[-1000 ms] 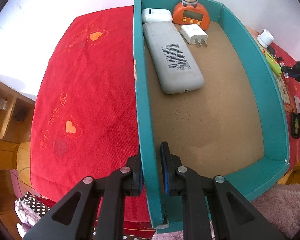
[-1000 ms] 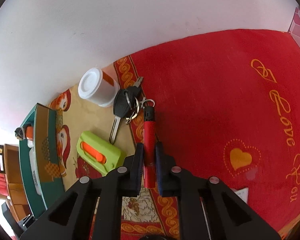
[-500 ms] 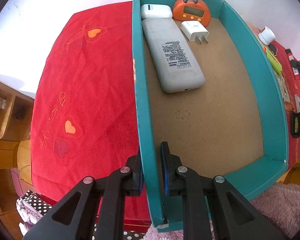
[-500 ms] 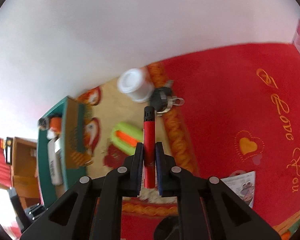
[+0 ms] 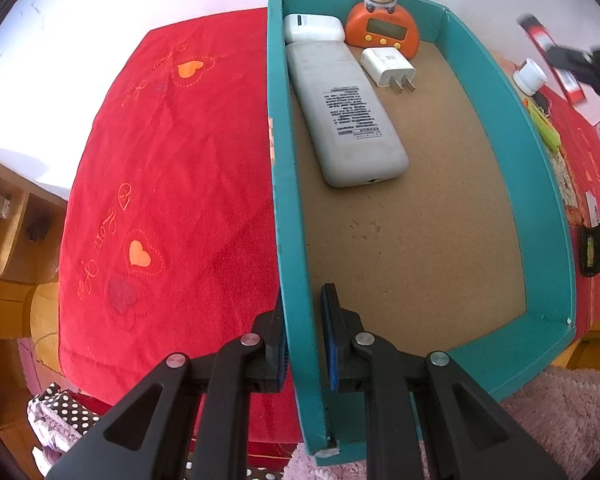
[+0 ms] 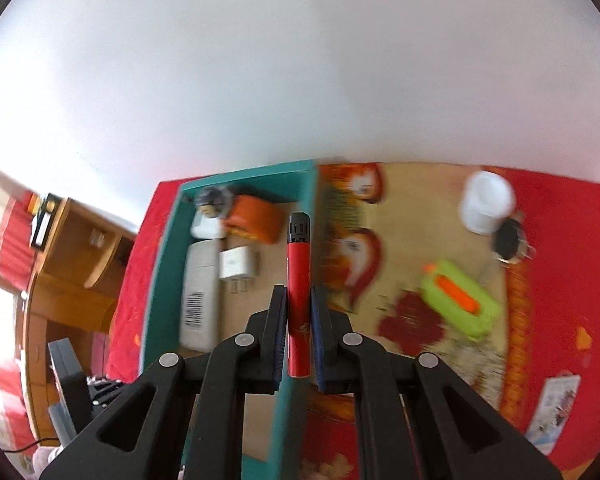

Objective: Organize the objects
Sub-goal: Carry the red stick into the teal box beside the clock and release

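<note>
With the left gripper (image 5: 304, 340) clamped on the teal box (image 5: 548, 200) wall, the right gripper (image 6: 299, 336), gripping the red lighter (image 6: 299, 280), should clear the near wall and release over bare floor.

The red embroidered cloth (image 5: 172, 184) bears orange script that seems to read "Love". The long grey remote's (image 5: 344, 112) printed label is too small to read.
</note>
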Motion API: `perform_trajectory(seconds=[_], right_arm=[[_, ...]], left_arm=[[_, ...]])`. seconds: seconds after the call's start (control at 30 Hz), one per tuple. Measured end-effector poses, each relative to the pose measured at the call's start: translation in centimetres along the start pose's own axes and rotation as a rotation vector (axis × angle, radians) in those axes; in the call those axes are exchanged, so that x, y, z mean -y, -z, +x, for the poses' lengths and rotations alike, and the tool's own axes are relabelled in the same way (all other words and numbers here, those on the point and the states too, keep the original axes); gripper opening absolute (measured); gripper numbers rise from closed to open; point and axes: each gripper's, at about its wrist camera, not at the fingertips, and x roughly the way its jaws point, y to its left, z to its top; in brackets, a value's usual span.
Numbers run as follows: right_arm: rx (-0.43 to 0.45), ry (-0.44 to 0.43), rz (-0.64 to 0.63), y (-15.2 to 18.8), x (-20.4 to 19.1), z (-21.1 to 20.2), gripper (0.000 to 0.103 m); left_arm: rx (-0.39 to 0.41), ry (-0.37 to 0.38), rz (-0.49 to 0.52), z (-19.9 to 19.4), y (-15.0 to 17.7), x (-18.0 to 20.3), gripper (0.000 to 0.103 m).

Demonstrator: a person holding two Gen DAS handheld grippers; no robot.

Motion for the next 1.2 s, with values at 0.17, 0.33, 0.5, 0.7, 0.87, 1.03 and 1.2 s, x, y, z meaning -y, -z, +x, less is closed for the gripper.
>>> perform_trajectory(seconds=[0.17, 0.33, 0.5, 0.7, 0.87, 1.03, 1.2], right_arm=[[-0.022, 0.032, -0.072, -1.6, -3.6, 2.7, 0.013], [-0.050, 0.141, -0.123, -2.9, -5.4, 5.9, 0.013], [-0.099, 0.268, -0.153, -3.4, -5.6, 9.0, 0.013], [-0.126, 0.329, -0.189, -3.7, -5.8, 11.2, 0.013], [-0.132, 0.379, -0.215, -4.0, -6.3, 12.7, 0.013], [-0.128, 0.393, -0.228, -4.4, -6.7, 13.9, 0.013], [-0.119, 0.363, -0.203, -4.6, -6.1, 13.7, 0.014]], left_arm=[[0.005, 0.007, -0.001, -0.2, 0.4, -0.2, 0.013], [0.008, 0.013, 0.005, -0.4, 0.5, -0.3, 0.013], [0.016, 0.025, 0.005, -0.7, 0.7, -0.6, 0.013], [0.016, 0.032, 0.015, -0.8, 0.7, -0.9, 0.013], [0.018, 0.039, 0.013, -0.7, 0.7, -1.0, 0.013], [0.016, 0.036, 0.020, -0.7, 0.6, -0.9, 0.013], [0.015, 0.033, 0.020, -0.6, 0.5, -0.8, 0.013]])
